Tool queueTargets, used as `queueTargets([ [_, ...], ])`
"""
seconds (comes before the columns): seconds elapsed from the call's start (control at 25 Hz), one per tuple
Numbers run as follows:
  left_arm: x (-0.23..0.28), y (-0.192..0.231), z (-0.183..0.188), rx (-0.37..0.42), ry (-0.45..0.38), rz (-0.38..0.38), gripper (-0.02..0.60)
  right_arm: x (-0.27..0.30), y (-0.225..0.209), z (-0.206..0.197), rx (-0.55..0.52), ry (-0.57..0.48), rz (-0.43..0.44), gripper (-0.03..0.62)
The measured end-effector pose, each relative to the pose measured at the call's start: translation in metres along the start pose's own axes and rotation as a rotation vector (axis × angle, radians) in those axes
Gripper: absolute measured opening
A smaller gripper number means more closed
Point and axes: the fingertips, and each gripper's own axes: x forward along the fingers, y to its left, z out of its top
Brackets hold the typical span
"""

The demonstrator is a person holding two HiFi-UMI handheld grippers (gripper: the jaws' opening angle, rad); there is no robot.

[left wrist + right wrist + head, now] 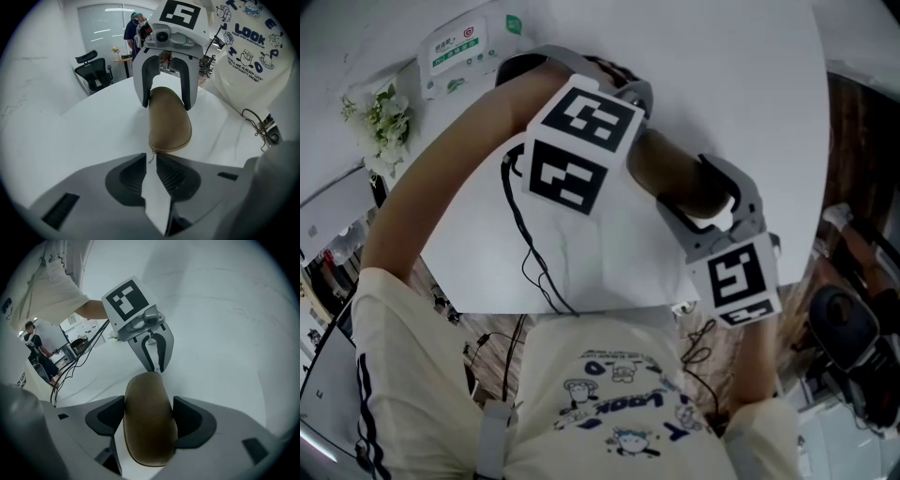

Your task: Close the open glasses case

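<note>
Down on the white desk (750,84), from the head view: brown glasses case (675,173) lying flat between the two grippers, well in from the near edge. Left gripper (636,117) at one end of it, largely hidden under its marker cube (581,141). Right gripper (708,202) astride the other end, one grey jaw along each long side. Farther back, a pack of wipes (464,47) and a small bunch of white flowers (384,117), both well apart from the case. Black cable (530,253) trailing over the near edge.

Along the left gripper (149,158), in the left gripper view: jaws set almost together, only a slim gap at the tips, with a thin tab from the near end of the glasses case (169,124) in that gap. Case pointing straight away across the desk (93,131), closed along the seam that shows. Right gripper (166,101) clamped across the far end. Behind, a black office chair (93,70) and a person (133,30) standing.

Along the right gripper (149,416), in the right gripper view: both pads pressed against the long sides of the glasses case (149,427), firmly clamped. Left gripper (155,365) at the far tip, its narrow jaws close together and touching the case's end.
</note>
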Motion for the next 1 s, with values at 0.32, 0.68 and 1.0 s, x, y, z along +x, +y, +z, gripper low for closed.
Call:
queueTargets([
  [0.32,0.0037,-0.0050,-0.0005,0.041,0.010,-0.037,0.011,0.0045,0.0008,0.0005,-0.044,0.036,0.046,0.307],
  [0.68,0.0040,0.0021,0.0026,-0.053,-0.071,0.062,0.002,0.0077,0.0009,-0.0001,-0.078,0.061,0.058,0.311],
  [1.0,-0.0025,0.0044,0.0048,0.082,-0.062,0.192,0.000,0.0092,-0.0023,-0.0021,-0.033,0.029,0.009,0.316],
])
